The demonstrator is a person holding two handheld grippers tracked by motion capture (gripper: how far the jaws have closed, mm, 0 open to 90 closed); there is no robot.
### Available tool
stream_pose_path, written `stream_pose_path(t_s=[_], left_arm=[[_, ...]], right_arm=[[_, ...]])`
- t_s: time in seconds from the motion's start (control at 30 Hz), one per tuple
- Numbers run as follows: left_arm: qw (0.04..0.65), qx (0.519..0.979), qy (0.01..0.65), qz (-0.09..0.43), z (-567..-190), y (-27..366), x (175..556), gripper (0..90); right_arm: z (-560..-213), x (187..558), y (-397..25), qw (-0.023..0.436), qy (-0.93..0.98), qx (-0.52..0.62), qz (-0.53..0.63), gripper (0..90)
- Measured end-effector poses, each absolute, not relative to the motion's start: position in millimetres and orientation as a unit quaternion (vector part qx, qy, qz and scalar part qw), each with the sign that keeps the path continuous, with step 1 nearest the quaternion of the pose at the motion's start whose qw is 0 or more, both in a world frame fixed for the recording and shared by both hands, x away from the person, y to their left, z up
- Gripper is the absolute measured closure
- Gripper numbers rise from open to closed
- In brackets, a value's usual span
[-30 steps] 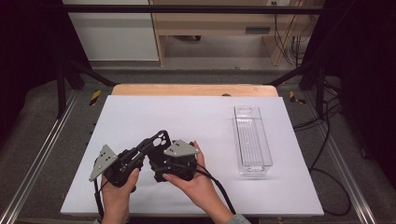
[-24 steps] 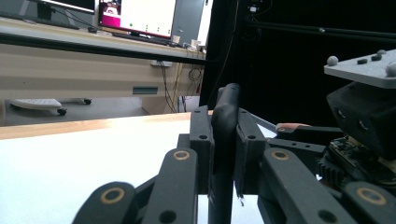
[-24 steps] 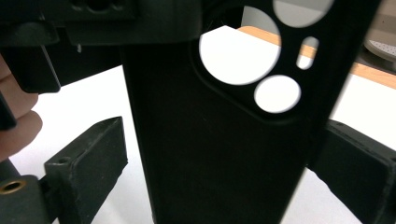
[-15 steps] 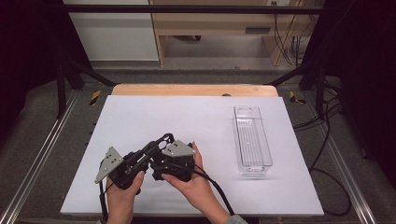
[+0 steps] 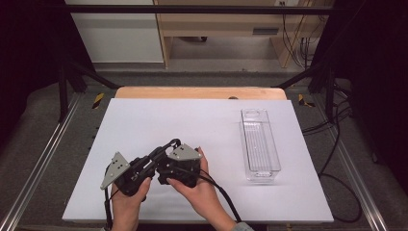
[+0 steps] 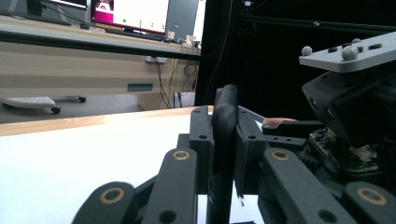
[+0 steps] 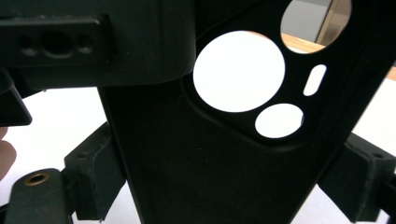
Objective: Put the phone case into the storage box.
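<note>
I'm seeing the L gripper (image 6: 224, 140) pinching a thin black rubbery phone case w/ camera cutouts (image 7: 196, 168) edge-on, above the near-left of the white table (image 5: 202, 120). R gripper (image 5: 180, 166) is sitting beside it; its jaws are flanking the case, can't tell if clamped.

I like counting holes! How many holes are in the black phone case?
4 in the right gripper view: a big round one mid-frame, a smaller one below-right, a slot beside it, another round one at the top. More may be hidden.
</note>
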State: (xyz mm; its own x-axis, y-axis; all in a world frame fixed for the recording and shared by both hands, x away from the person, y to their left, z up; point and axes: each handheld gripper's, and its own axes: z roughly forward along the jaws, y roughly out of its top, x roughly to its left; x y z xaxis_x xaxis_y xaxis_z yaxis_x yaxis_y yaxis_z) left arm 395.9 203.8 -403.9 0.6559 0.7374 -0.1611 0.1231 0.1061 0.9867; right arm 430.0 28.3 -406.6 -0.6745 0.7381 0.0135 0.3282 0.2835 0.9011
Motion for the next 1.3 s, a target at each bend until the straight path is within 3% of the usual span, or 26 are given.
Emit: stream_pose_path(t_s=[0.47, 0.97, 1.3], left_arm=[[0.661, 0.627, 0.343, 0.229, -403.0, 203.3, 396.6, 79.8], [0.663, 0.621, 0.341, 0.243, -397.8, 208.8, 398.3, 67.3], [0.607, 0.641, 0.347, 0.316, -407.6, 217.9, 408.4, 51.6]], right_arm=[[-406.3, 429.7, 28.8, 0.218, 0.771, 0.350, 0.487, 13.3], [-401.6, 447.2, -0.1, 0.219, 0.744, 0.398, 0.490, 13.5], [-397.2, 454.0, -16.4, 0.235, 0.731, 0.410, 0.492, 13.6]])
